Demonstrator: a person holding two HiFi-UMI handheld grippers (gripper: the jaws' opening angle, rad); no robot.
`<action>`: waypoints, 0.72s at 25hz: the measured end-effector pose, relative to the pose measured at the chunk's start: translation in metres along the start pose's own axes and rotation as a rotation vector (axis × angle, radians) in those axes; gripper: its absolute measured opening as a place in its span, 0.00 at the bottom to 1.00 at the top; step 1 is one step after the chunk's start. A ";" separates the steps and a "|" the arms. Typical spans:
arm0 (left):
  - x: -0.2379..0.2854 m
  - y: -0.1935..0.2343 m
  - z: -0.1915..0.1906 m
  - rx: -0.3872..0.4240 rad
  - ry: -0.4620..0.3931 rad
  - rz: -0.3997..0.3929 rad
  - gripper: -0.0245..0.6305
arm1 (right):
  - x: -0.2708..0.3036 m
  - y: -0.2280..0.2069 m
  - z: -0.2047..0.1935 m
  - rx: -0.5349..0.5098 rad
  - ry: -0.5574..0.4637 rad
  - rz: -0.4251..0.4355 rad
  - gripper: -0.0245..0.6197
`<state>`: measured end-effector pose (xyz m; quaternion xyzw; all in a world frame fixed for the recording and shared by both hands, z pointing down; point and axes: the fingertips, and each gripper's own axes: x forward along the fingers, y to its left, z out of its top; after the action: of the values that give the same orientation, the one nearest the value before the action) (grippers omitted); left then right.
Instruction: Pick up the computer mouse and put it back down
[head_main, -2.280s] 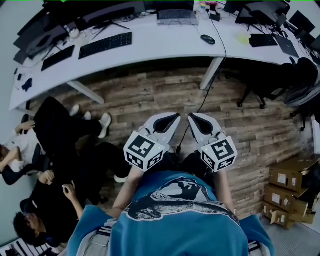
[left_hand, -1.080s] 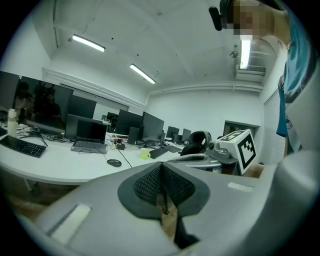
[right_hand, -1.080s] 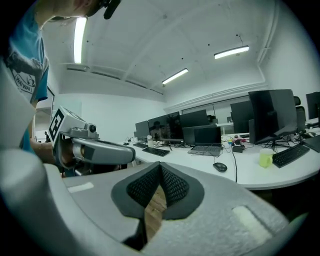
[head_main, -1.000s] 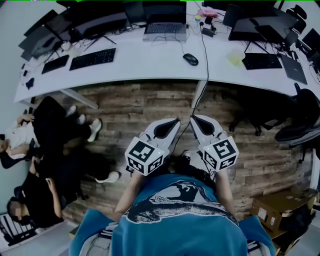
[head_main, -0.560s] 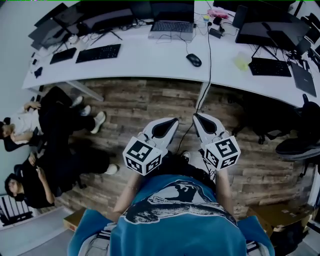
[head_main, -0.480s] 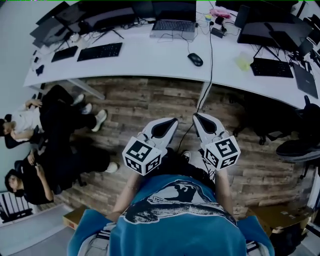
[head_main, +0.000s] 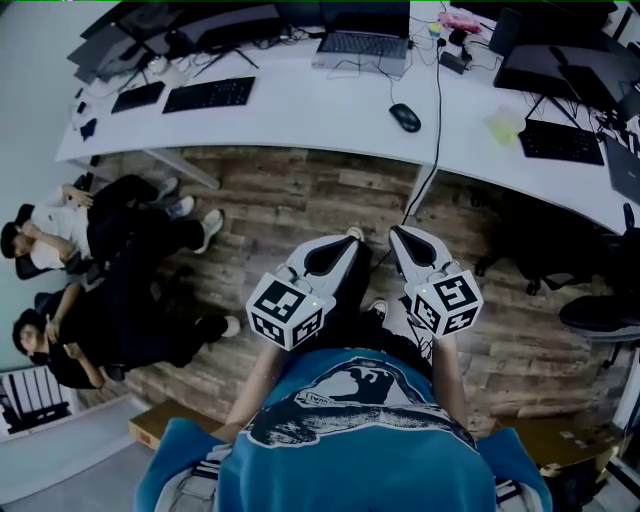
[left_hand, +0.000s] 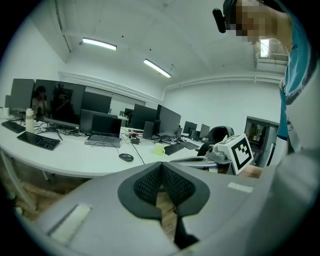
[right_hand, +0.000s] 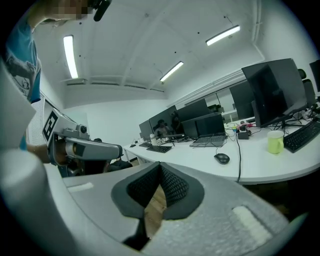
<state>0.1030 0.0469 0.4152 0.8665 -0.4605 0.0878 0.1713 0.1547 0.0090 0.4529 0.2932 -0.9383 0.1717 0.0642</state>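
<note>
The black computer mouse (head_main: 405, 117) lies on the white curved desk (head_main: 300, 105), in front of a laptop (head_main: 361, 46). It also shows far ahead as the mouse (left_hand: 126, 157) in the left gripper view and the mouse (right_hand: 221, 158) in the right gripper view. Both grippers are held side by side in front of the person's chest, over the wooden floor and well short of the desk. My left gripper (head_main: 350, 238) is shut with nothing in it. My right gripper (head_main: 396, 233) is shut and empty too. In each gripper view the dark pads meet at their tips.
Keyboards (head_main: 209, 94), monitors and a yellow-green cup (head_main: 505, 126) stand on the desk. A black cable (head_main: 430, 170) hangs off the desk beside a white leg (head_main: 415, 200). People sit at the left (head_main: 110, 290). Office chairs (head_main: 600, 310) stand at the right, a cardboard box (head_main: 150, 428) lies at the lower left.
The desk with the mouse has shifted right and come a little nearer in the head view, and the seated people have slid along the left. Both grippers stay shut, side by side.
</note>
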 end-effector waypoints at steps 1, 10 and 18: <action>0.004 0.004 0.001 -0.003 -0.001 -0.003 0.06 | 0.004 -0.004 0.002 -0.002 0.002 -0.002 0.04; 0.060 0.054 0.030 0.026 -0.005 -0.060 0.06 | 0.053 -0.062 0.023 -0.026 0.037 -0.058 0.04; 0.098 0.123 0.065 0.026 -0.015 -0.083 0.06 | 0.115 -0.125 0.045 -0.050 0.097 -0.135 0.04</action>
<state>0.0563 -0.1168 0.4116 0.8877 -0.4242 0.0799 0.1600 0.1313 -0.1641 0.4723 0.3454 -0.9162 0.1576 0.1283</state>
